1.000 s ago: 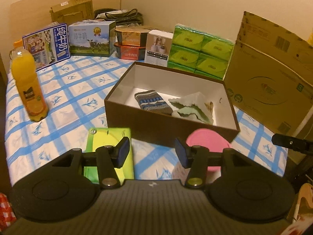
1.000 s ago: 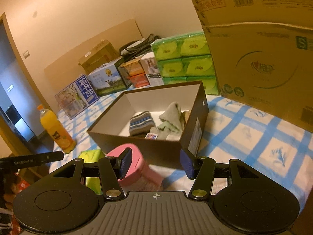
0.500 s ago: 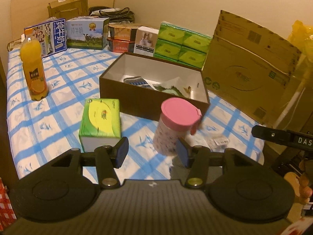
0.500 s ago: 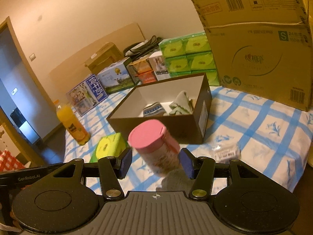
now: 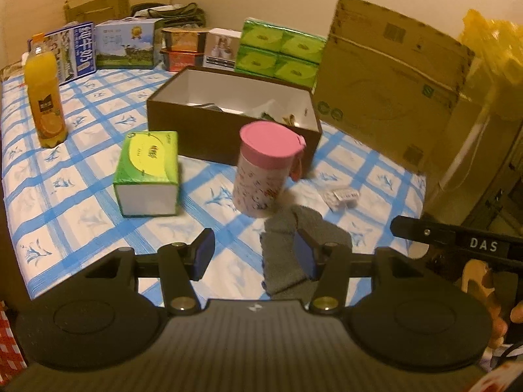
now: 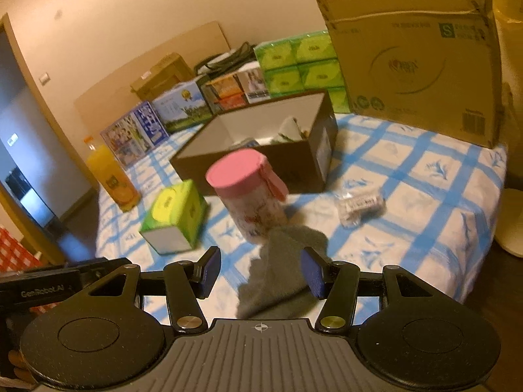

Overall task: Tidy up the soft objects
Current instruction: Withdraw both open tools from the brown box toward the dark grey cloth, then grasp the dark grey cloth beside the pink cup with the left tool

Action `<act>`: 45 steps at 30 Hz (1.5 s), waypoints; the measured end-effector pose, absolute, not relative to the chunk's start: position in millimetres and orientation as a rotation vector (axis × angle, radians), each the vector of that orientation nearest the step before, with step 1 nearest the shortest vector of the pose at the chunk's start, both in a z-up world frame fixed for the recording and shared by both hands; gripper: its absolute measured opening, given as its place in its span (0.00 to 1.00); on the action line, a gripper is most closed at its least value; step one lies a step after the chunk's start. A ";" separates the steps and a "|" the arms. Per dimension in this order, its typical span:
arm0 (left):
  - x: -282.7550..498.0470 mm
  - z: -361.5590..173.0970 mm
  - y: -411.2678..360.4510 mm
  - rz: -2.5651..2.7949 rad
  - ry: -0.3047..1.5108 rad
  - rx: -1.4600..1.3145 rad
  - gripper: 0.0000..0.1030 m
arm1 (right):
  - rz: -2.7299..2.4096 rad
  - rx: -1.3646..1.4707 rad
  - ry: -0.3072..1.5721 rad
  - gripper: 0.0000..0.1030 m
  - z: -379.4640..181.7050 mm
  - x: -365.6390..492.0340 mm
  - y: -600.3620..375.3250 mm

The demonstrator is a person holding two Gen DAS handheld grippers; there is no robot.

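Grey sock (image 5: 287,254) lies rumpled at the bench's (image 5: 65,192) near edge.
Both tools hover over it, left tool (image 5: 255,258) and right tool (image 6: 260,272) each half-wide, holding nothing; brown box (image 5: 228,130) sits mid-bench behind a pink-lidded cup (image 5: 264,170).

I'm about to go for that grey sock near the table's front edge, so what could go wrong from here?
The pink-lidded cup stands right behind the grey sock; a forward reach could tip it. The sock lies near the table edge, so a poor pinch might drag it off. Both open grippers point at the sock and could collide.
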State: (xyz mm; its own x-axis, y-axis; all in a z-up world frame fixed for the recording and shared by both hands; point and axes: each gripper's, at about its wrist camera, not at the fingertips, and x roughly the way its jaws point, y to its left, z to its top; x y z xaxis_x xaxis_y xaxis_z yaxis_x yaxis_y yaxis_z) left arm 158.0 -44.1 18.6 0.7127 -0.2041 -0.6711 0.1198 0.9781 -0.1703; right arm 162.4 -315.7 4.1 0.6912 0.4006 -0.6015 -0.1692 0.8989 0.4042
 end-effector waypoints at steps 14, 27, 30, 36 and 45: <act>155.0 -17.7 -85.9 -0.275 0.784 -0.006 0.53 | 0.250 0.287 0.808 0.53 -33.0 153.9 -327.4; 171.7 -66.9 -110.6 -0.330 0.867 0.057 0.53 | 0.197 0.305 0.864 0.53 -65.5 171.8 -333.9; 176.7 -79.5 -120.9 -0.360 0.874 0.090 0.53 | 0.190 0.307 0.867 0.53 -68.8 175.3 -335.9; 195.2 -101.0 -140.5 -0.386 0.863 0.159 0.53 | 0.170 0.315 0.876 0.53 -74.3 182.1 -340.6; 227.3 -127.2 -152.2 -0.413 0.902 0.178 0.11 | 0.155 0.330 0.880 0.53 -76.7 189.5 -344.1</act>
